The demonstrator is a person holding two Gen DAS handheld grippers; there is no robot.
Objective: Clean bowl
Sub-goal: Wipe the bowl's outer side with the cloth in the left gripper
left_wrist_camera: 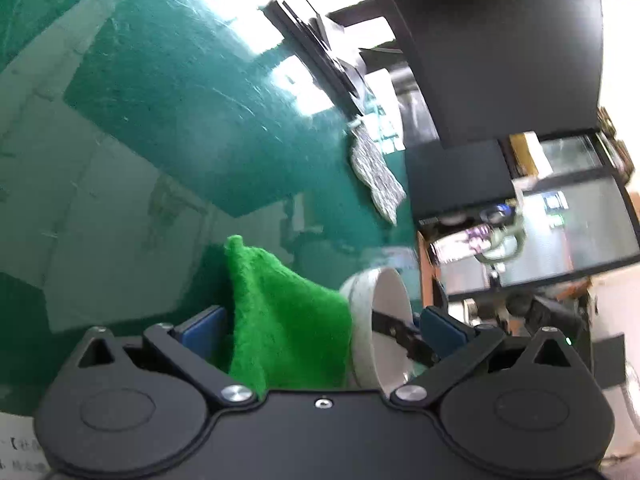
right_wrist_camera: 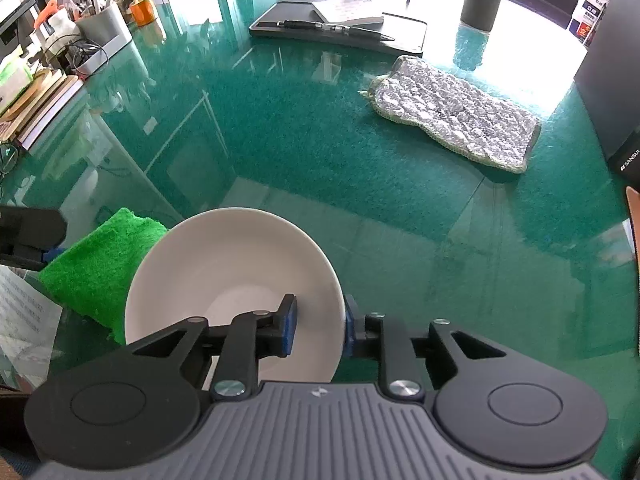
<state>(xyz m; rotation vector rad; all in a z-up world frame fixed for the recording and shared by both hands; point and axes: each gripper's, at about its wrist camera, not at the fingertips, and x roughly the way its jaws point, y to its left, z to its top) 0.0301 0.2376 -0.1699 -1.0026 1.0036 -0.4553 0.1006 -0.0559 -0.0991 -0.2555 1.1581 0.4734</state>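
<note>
White bowl [right_wrist_camera: 236, 276] held off the green glass worktop [right_wrist_camera: 320, 152], tilted so its inside faces the right wrist camera. Right tool [right_wrist_camera: 320, 330] is clamped on the bowl's rim: one blue pad [right_wrist_camera: 289, 328] inside the bowl, the other against the outer wall, bowl wall between them. Green cloth [right_wrist_camera: 96, 268] sits just beside the bowl's left side, touching or nearly touching its outer wall; exact contact cannot be told from this view. Left wrist view shows the same cloth [left_wrist_camera: 280, 320] standing up between the left tool's [left_wrist_camera: 324, 328] blue pads, close against one pad [left_wrist_camera: 204, 328]; the other pad stands well apart from it, so the jaws look wide, and whether the cloth is truly pinched I cannot tell. In that view the bowl [left_wrist_camera: 380, 320] lies edge-on just right of the cloth, with the right tool's finger across its rim. Grey quilted mat [right_wrist_camera: 452, 112] lies flat toward the far right of the worktop, well apart from the bowl. Dark notebook [right_wrist_camera: 340, 28] with a pen [right_wrist_camera: 336, 30] on it rests near the far edge. Grey container [right_wrist_camera: 104, 26] and stacked books [right_wrist_camera: 36, 104] along the left edge. Printed paper [right_wrist_camera: 24, 312] at the near left corner.
</note>
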